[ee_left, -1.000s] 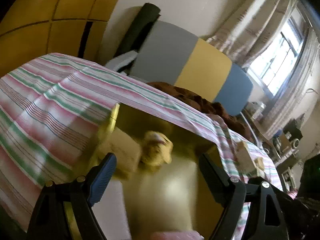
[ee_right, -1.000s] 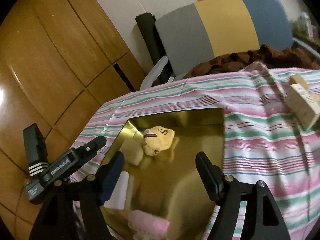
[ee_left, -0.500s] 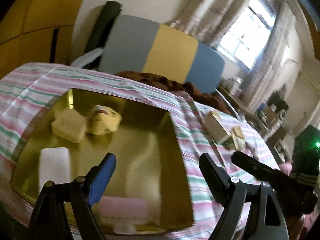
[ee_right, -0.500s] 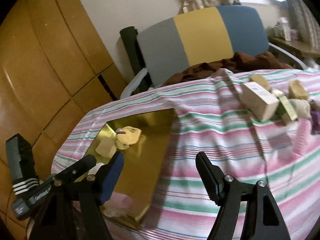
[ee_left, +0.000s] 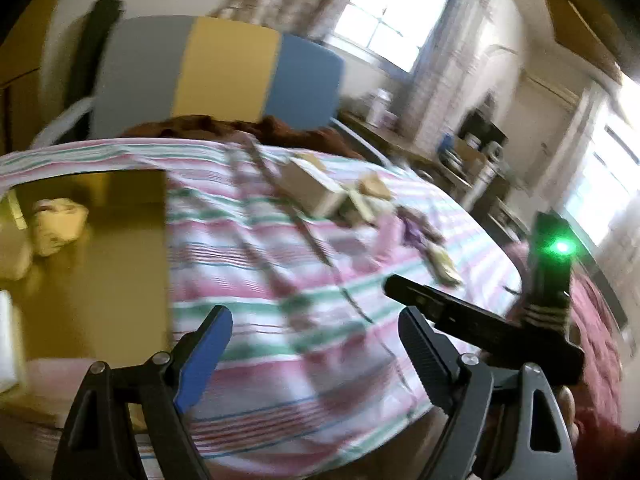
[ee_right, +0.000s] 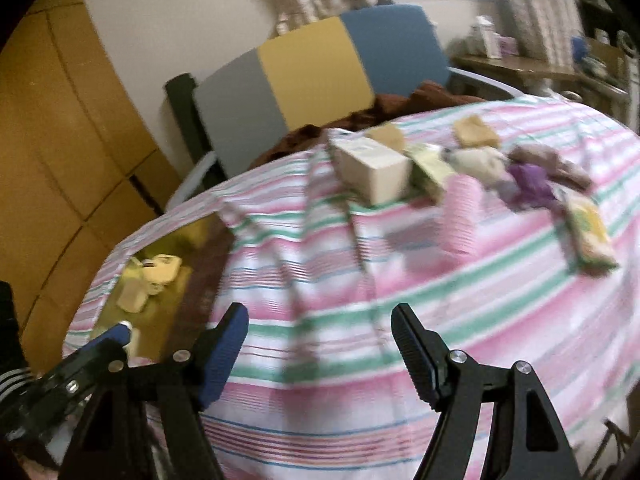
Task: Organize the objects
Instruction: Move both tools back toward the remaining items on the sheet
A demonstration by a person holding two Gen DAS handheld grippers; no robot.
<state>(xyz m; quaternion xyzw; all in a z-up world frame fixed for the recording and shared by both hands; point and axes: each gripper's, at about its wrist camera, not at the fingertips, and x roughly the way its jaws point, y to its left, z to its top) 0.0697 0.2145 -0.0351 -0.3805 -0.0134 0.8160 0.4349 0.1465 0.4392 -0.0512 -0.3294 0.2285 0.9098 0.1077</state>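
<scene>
A gold tray (ee_left: pixel 120 264) lies at the left of the striped tablecloth, also in the right wrist view (ee_right: pixel 188 280); it holds a yellow plush toy (ee_left: pixel 58 220), a beige block (ee_right: pixel 132 300) and a white block. A loose pile sits at the far right: a cream box (ee_right: pixel 374 168), a pink ribbed roll (ee_right: pixel 460 216), a purple cloth (ee_right: pixel 528 180), a yellow-green packet (ee_right: pixel 588 236). My left gripper (ee_left: pixel 316 344) is open and empty above the cloth beside the tray. My right gripper (ee_right: pixel 320 344) is open and empty above the cloth's middle.
A chair with a grey, yellow and blue back (ee_right: pixel 320 64) stands behind the table with a brown cloth (ee_right: pixel 360 120) on it. Wooden cabinets (ee_right: pixel 60 120) are at the left. A cluttered side table (ee_right: pixel 540 68) stands by the window.
Both grippers have swung right, away from the tray and toward the pile of loose objects. Both stay open and empty.
</scene>
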